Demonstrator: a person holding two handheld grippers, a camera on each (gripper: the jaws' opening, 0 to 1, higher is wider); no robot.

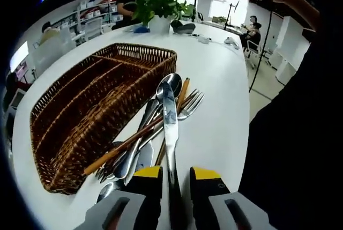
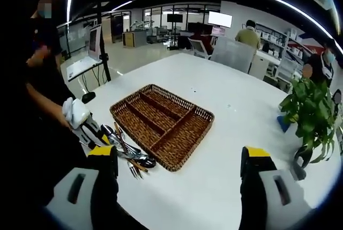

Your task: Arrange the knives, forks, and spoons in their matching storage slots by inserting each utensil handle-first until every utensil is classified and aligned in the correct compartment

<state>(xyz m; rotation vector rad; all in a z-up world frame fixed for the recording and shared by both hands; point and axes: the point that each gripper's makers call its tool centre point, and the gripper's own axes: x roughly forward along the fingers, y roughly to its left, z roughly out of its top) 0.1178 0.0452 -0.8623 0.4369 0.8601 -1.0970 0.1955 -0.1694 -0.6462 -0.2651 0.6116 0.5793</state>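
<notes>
A brown wicker cutlery tray [image 1: 142, 47] with long empty compartments lies on the white table [image 1: 220, 117]. Beside its near right edge sits a heap of cutlery [image 1: 134, 149]: spoons, forks [image 1: 190, 104] and some wooden-handled pieces. My left gripper [image 1: 176, 173] is shut on a steel knife [image 1: 170, 123], whose blade points away over the heap. In the right gripper view, the tray [image 2: 185, 101] is in the middle and the heap [image 2: 131, 157] at its near left corner, with the left gripper [image 2: 86, 125] over it. My right gripper [image 2: 179, 157] hangs open above the table, holding nothing.
A potted green plant [image 1: 161, 7] stands at the far end of the table, also seen as the plant [image 2: 308, 112] in the right gripper view. A person's dark sleeve [image 1: 300, 133] fills the right side. Chairs, desks and people are beyond the table.
</notes>
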